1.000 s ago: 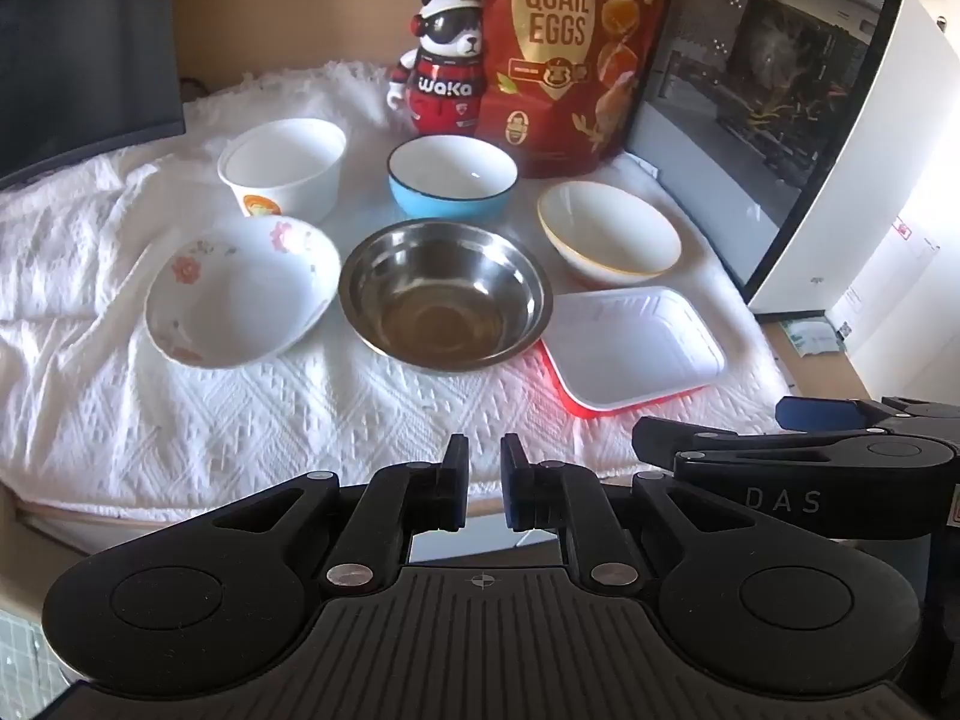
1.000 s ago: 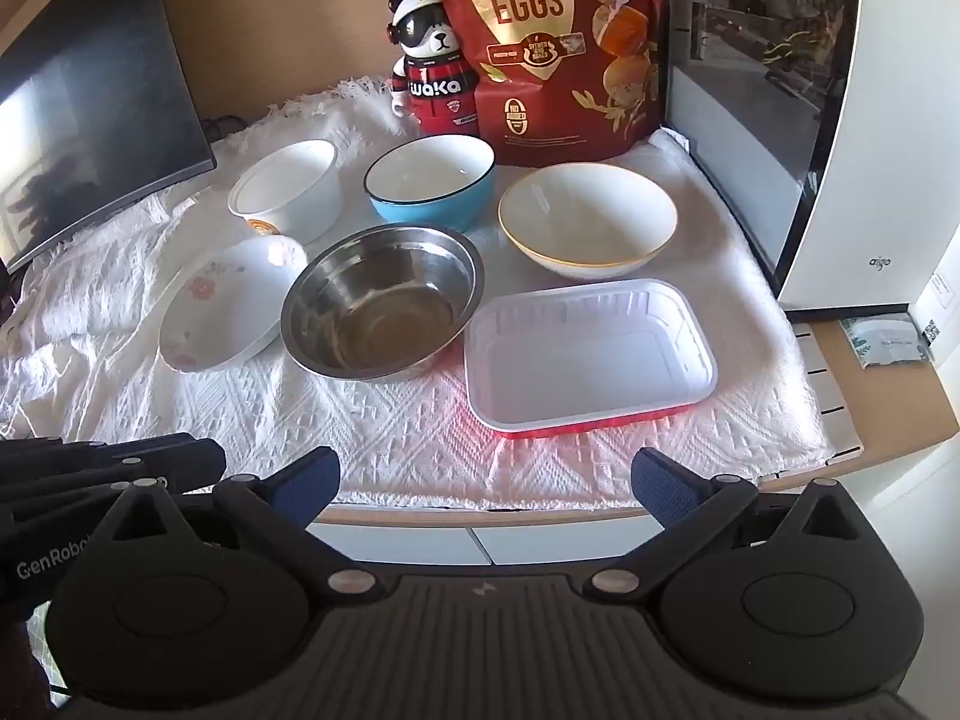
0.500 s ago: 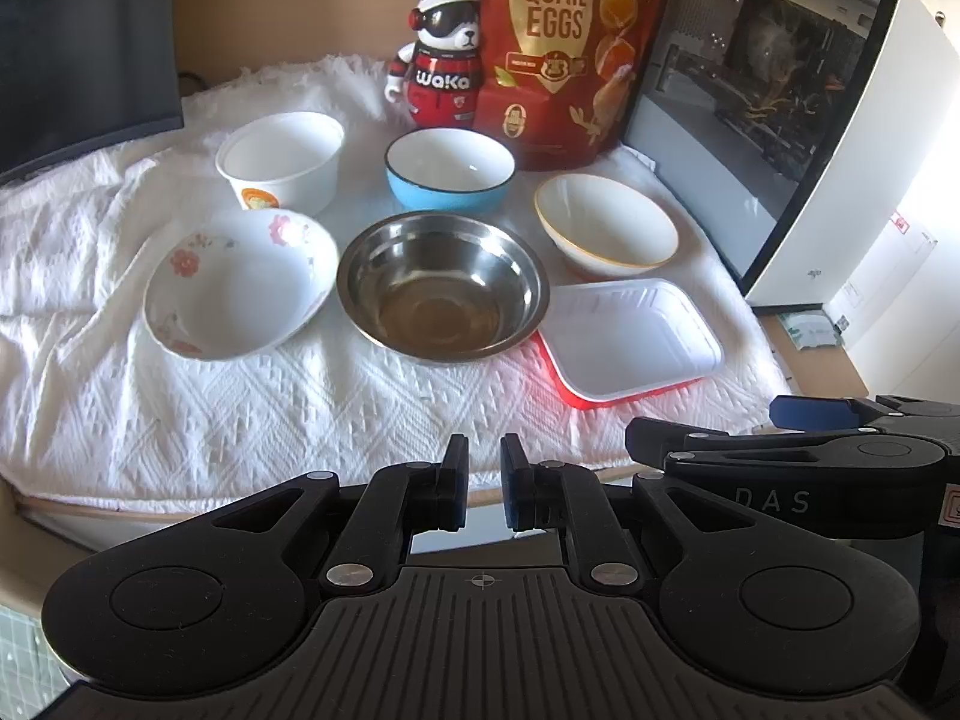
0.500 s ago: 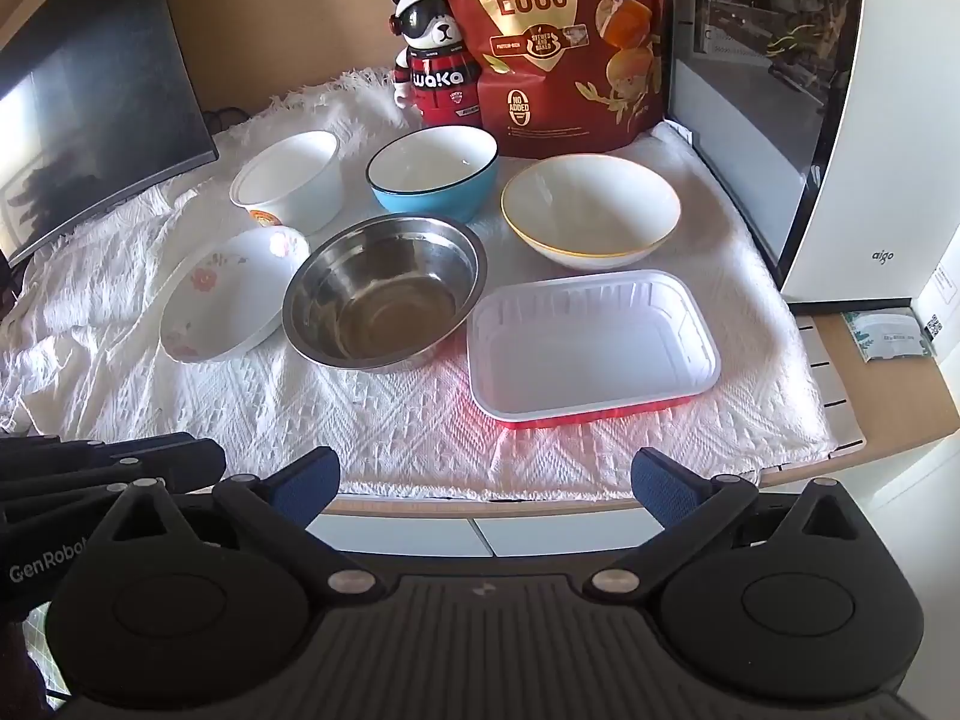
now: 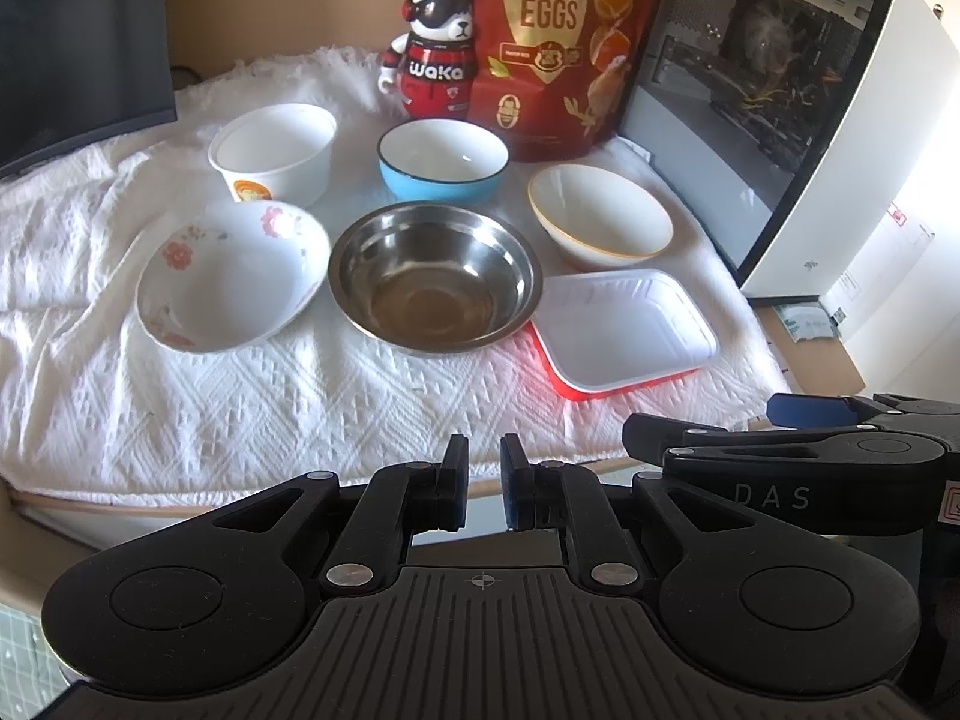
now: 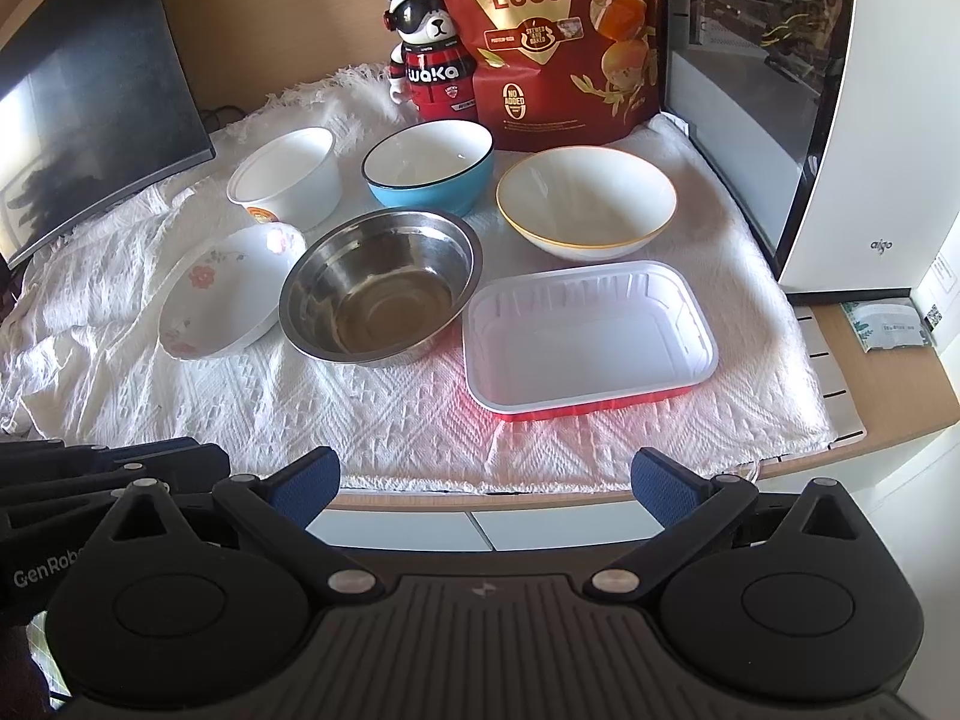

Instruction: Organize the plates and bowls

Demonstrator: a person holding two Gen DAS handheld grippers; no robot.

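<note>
On a white cloth sit a steel bowl (image 5: 433, 276) (image 6: 381, 285), a flowered plate (image 5: 231, 273) (image 6: 231, 288), a white paper bowl (image 5: 273, 150) (image 6: 288, 174), a blue bowl (image 5: 443, 159) (image 6: 429, 165), a cream bowl with a yellow rim (image 5: 600, 216) (image 6: 585, 201) and a white-and-red tray (image 5: 624, 330) (image 6: 588, 339). My left gripper (image 5: 482, 483) is shut and empty, short of the table's front edge. My right gripper (image 6: 483, 483) is open and empty, also short of the edge, facing the tray.
A panda figure (image 5: 435, 69) and a red quail-eggs bag (image 5: 564, 42) stand at the back. A dark monitor (image 6: 90, 120) is at the left. A white computer case with a glass side (image 6: 840, 120) stands at the right. A small packet (image 6: 888, 327) lies on the desk.
Both grippers have moved slightly forward toward the table. Nothing on the cloth has moved and the jaws stand as before.
</note>
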